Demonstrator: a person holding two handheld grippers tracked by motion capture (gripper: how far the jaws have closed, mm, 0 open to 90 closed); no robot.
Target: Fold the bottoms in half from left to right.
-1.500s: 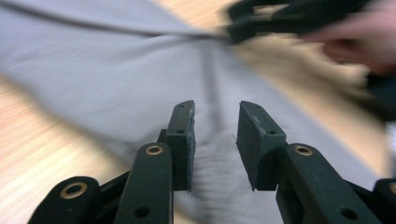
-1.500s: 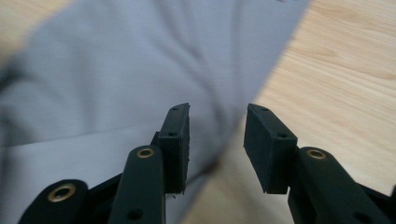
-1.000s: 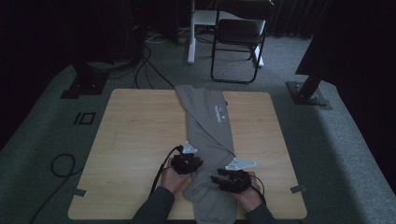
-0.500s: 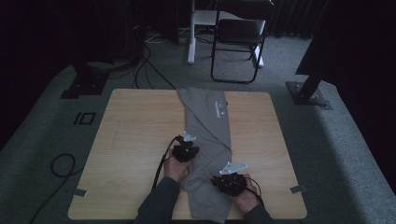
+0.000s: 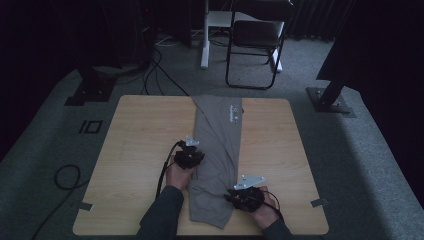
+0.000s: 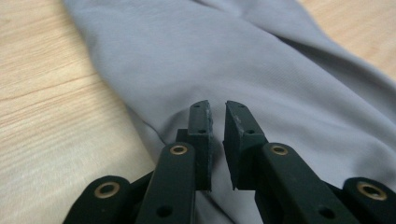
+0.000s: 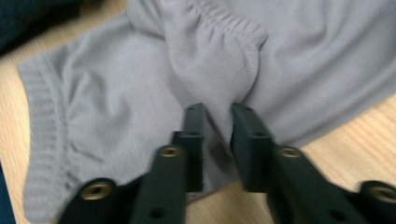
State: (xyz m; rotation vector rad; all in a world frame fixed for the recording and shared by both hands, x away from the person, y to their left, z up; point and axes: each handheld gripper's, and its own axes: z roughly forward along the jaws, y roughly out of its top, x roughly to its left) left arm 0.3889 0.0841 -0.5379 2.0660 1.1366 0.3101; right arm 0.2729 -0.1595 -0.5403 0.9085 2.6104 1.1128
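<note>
The grey trousers [image 5: 217, 155] lie lengthwise down the middle of the wooden table [image 5: 135, 145], far end at the table's far edge, near end just short of the near edge. Since a second ago the cloth's near part has been drawn in: it no longer spills over the near edge, and its near end now bunches into a narrower, creased lump between the two hands.

The left gripper [image 5: 188, 159] has shifted farther up the table and sits at the garment's left edge, about midway along it. Its jaws have just been opening; in the left gripper view [image 6: 217, 114] a narrow gap shows between the pads, with no fabric in it, so it is released over the cloth. The right gripper [image 5: 245, 197] has kept its place at the near right edge. Its jaws have also just been opening, yet in the right gripper view [image 7: 219, 114] a fold of the ribbed hem still runs up between them; whether the pads press on it I cannot tell.

Bare tabletop lies wide to the left and right of the garment. A chair [image 5: 255, 40] stands well beyond the far edge.
</note>
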